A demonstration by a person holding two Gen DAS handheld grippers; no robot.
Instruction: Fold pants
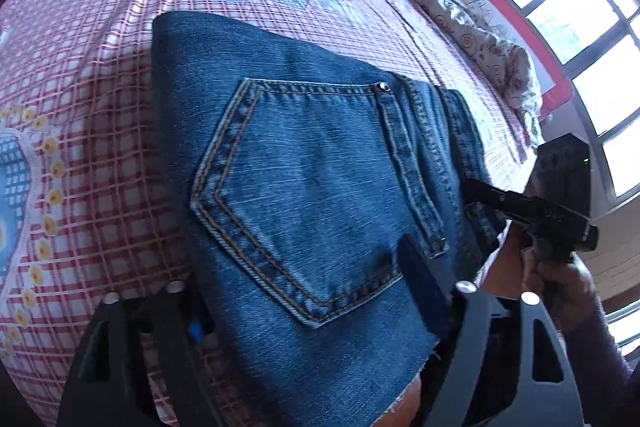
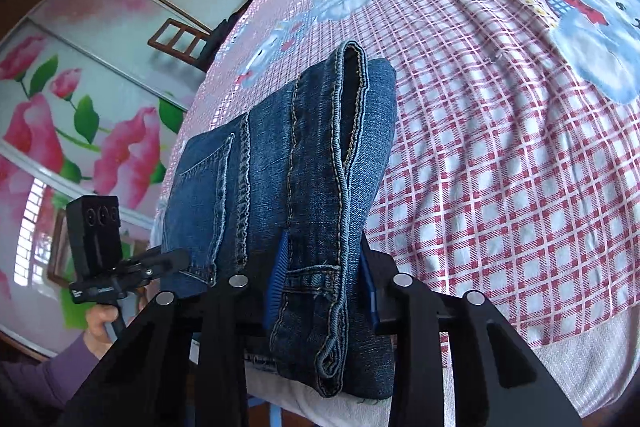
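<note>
Jeans (image 1: 312, 195) folded into a compact bundle, held at the near edge of the bed by both grippers. Left gripper (image 1: 308, 311) straddles the bundle's near corner, fingers set wide with denim between them, right finger (image 1: 420, 291) pressed on top of the fabric by the back pocket (image 1: 304, 195), left finger (image 1: 188, 315) mostly hidden under the cloth; a firm clamp can't be confirmed. Right gripper (image 2: 324, 291) closed narrow on the waistband end, blue pads (image 2: 278, 279) squeezing the rolled waistband (image 2: 340, 163) from both sides. From the left wrist view, right gripper enters at 3 o'clock, tip touching the bundle's right edge, person's hand (image 1: 556, 275) behind it. From the right wrist view, left gripper at 8 o'clock on the pocket side. Past the jeans, pink plaid bedsheet (image 1: 120, 59) with blue cartoon prints runs to 12 o'clock. Crumpled patterned quilt (image 1: 472, 23) at 1 o'clock, window (image 1: 580, 27) at 2 o'clock. Floral sliding wardrobe door (image 2: 72, 107) at 9 o'clock in the right wrist view.
</note>
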